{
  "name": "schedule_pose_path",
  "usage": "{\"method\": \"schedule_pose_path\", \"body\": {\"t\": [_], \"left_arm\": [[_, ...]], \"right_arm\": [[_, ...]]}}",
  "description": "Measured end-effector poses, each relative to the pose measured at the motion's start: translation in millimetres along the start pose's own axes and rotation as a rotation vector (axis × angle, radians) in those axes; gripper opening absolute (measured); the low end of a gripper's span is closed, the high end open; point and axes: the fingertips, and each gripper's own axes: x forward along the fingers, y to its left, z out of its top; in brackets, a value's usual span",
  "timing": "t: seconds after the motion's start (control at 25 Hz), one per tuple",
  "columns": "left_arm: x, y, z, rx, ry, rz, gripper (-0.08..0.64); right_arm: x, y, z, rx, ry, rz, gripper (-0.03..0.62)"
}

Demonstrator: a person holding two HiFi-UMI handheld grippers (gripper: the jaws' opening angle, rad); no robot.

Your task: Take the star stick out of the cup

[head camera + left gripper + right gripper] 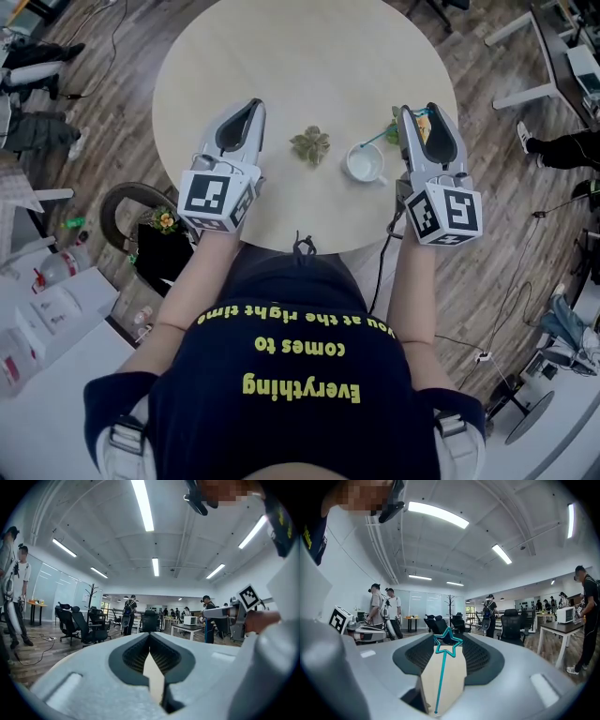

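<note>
The teal star stick (440,679) has its star head pinched between the tips of my right gripper (449,637), which is shut on it. In the head view the stick (375,138) slants from that gripper (417,112) down and left to the far rim of the white cup (366,165). I cannot tell whether its lower end is still inside the cup. The cup stands upright on the round beige table (281,56), just left of my right gripper. My left gripper (246,105) hovers over the table's left side, shut and empty (150,637).
A small green leafy ornament (310,145) lies on the table between the two grippers, left of the cup. The table's near edge (300,251) is close to the person's body. A dark bag with flowers (159,234) sits on the floor at left. Office chairs, desks and people stand around.
</note>
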Motion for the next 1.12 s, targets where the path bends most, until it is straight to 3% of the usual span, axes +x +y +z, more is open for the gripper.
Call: {"method": "schedule_pose_path", "body": {"t": [1.12], "left_arm": [[-1,0,6,0.013,-0.001,-0.021,0.001]], "right_arm": [[-6,9,13,-0.033,-0.028,-0.020,0.203]]}}
